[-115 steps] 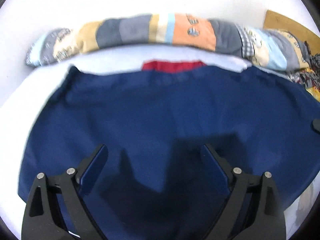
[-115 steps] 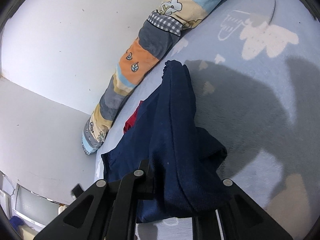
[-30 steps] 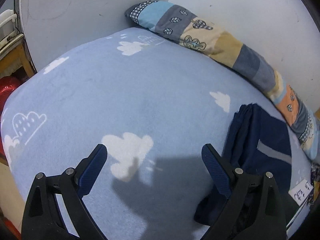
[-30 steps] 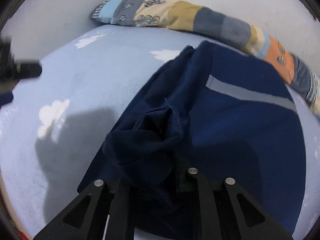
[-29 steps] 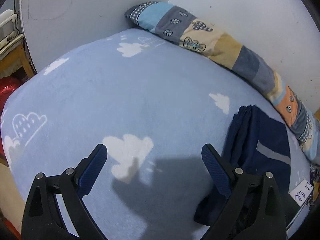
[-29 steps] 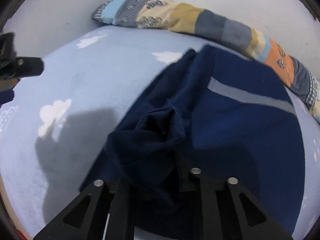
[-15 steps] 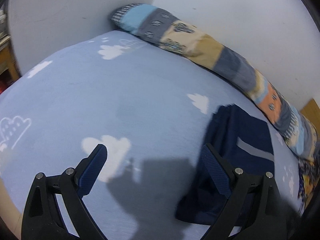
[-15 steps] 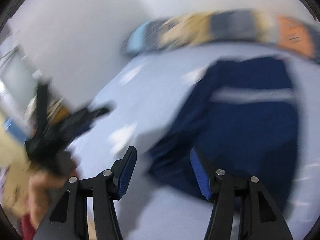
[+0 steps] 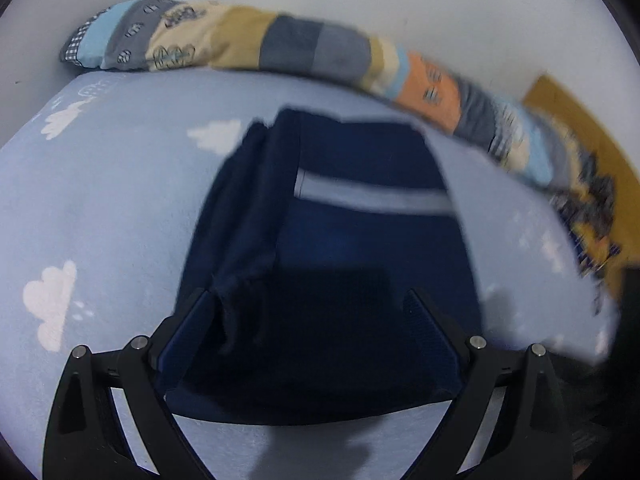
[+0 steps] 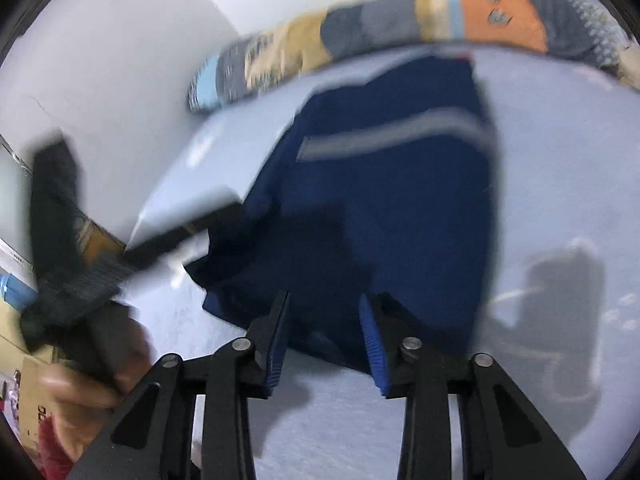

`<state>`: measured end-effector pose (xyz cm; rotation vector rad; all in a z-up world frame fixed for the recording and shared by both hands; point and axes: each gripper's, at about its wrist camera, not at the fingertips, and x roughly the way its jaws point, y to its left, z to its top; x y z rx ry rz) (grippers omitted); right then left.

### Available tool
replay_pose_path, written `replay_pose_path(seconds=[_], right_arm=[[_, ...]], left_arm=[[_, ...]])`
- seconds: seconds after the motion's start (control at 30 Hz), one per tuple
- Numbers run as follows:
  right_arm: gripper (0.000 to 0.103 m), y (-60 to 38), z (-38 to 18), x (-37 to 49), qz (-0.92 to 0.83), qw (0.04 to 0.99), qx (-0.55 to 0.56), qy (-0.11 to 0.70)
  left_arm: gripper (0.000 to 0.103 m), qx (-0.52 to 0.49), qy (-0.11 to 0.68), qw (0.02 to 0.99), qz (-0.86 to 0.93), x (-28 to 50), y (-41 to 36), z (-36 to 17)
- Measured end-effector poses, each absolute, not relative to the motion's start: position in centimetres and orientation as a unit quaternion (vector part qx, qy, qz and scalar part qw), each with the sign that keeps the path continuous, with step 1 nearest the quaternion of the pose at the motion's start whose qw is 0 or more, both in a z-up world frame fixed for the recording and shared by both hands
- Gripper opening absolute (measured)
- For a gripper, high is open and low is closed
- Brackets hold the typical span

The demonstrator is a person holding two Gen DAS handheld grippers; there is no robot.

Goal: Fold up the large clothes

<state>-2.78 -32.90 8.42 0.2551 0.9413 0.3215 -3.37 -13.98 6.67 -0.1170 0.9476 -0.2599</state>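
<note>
On the blue cloud-print blanket (image 9: 120, 200) lies the folded navy garment (image 9: 360, 240), near the patchwork bolster (image 9: 280, 48); left gripper (image 9: 308, 336) gapes wide above it, right gripper (image 10: 324, 336) partly open, both empty

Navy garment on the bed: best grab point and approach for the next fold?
Probably the near hem corners of the garment, from the near side. That edge lies flat on the blanket right before both open grippers, left and right; the far edge sits beside the pillow.
</note>
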Motion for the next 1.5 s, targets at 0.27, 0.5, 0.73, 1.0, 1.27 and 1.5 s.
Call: replay_pose_path(seconds=[0.27, 0.5, 0.73, 1.0, 1.27, 1.5], right_arm=[[0.04, -37.2, 8.7, -1.6, 0.067, 0.9, 0.083, 0.422], [0.04, -37.9, 9.7, -1.8, 0.097, 0.901, 0.096, 0.411], [0.046, -39.3, 9.3, -2.1, 0.09, 0.903, 0.115, 0.404], [0.046, -38.4, 9.0, -2.1, 0.095, 0.907, 0.099, 0.399], [0.046, -36.6, 7.7, -1.9, 0.105, 0.901, 0.076, 0.414], [0.046, -36.6, 7.3, -1.7, 0.108, 0.899, 0.079, 0.417]], left_arm=[[0.096, 0.012, 0.488, 0.872, -0.023, -3.5, -16.3, 3.9], [0.096, -0.034, 0.432, 0.9, -0.046, -4.8, -18.0, 6.7], [0.096, -0.019, 0.415, 0.909, -0.02, -4.4, -17.7, 6.8], [0.096, 0.004, 0.375, 0.927, -0.022, -5.3, -17.6, 8.5], [0.096, -0.001, 0.374, 0.927, -0.02, -5.3, -17.3, 8.5], [0.096, 0.011, 0.368, 0.93, -0.018, -5.4, -17.6, 8.6]])
